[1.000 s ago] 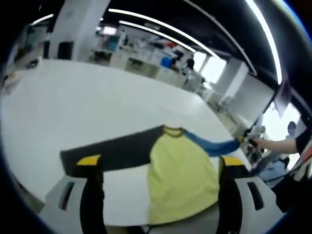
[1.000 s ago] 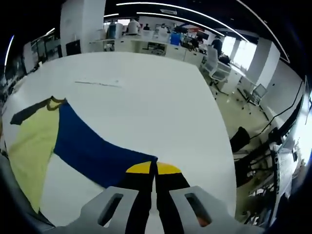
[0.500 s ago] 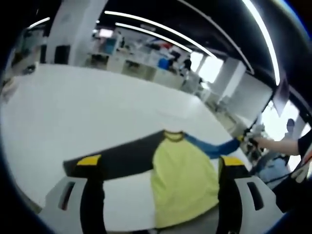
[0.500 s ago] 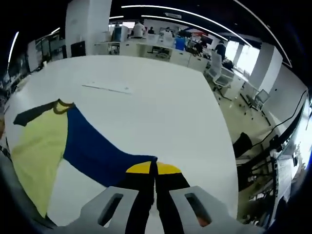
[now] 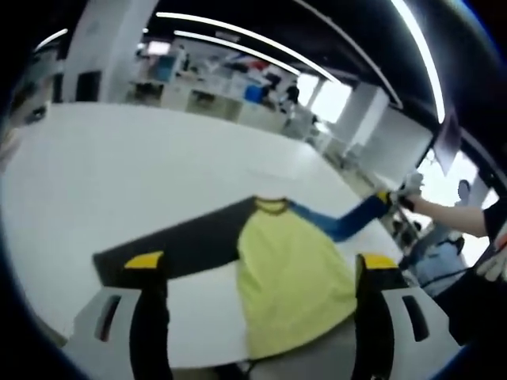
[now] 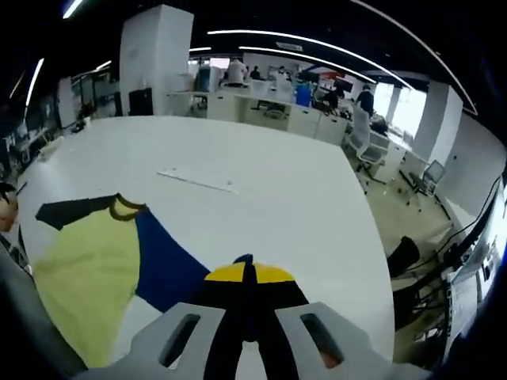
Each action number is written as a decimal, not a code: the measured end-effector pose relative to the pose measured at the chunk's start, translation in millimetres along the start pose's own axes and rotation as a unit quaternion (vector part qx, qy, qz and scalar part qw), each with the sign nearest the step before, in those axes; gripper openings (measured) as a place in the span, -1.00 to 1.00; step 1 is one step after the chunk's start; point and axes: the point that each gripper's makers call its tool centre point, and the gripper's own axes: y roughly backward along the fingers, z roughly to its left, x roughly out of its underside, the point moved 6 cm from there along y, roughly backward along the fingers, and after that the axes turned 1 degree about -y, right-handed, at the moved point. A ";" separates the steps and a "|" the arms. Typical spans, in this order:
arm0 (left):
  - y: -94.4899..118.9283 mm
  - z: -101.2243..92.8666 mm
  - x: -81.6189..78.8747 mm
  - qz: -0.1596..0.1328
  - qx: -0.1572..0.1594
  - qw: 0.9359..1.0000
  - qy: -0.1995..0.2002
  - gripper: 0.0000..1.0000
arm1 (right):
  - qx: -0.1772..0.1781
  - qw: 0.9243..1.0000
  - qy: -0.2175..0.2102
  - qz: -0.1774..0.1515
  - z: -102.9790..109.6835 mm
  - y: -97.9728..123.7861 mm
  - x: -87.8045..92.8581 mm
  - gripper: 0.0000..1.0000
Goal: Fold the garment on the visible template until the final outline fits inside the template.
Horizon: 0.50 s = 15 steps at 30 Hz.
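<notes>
The shirt lies on the white tabletop. The right hand-held gripper, jaws closed on the blue sleeve, is folding it inward. The left hand-held gripper hangs wide open, empty. Next, the sleeve wants laying across the yellow body.

A long-sleeved garment is spread on the white table, its yellow body lying flat with a dark-trimmed neckline. The dark sleeve is laid out straight on the tabletop. The blue sleeve is raised off the surface (cuff clamped in the right gripper).
</notes>
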 end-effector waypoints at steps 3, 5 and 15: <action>3.6 2.0 -0.3 -0.001 0.005 1.000 -0.003 0.88 | -0.005 1.000 0.000 -0.006 9.7 4.9 -9.1 -0.96; 6.6 3.3 -0.4 -0.002 0.008 1.000 -0.004 0.88 | -0.008 1.000 0.009 -0.015 17.6 9.1 -17.5 -0.96; 20.6 9.7 1.3 0.003 0.014 1.000 -0.015 0.88 | -0.032 0.998 0.022 -0.056 58.9 20.6 -50.8 -0.96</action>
